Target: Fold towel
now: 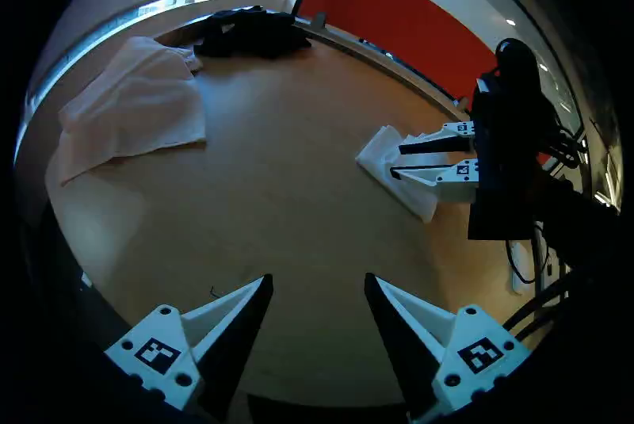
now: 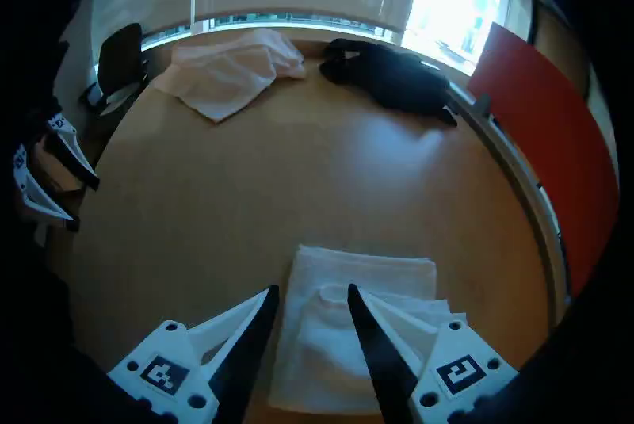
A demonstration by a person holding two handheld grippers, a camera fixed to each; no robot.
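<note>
Left hand-held gripper (image 1: pixel 317 289) stood open above the brown wooden desk (image 1: pixel 277 186). Right hand-held gripper (image 2: pixel 309 297) stood open over a folded white cloth towel (image 2: pixel 364 269).

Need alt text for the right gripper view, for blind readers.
The right gripper, jaws open, hovers over a folded white towel on a wooden table. A crumpled white cloth and black garment lie at its far edge.

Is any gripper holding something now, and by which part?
Nothing is held. The left gripper is open over the table; the right gripper is open at the folded white towel, without clamping it.
</note>
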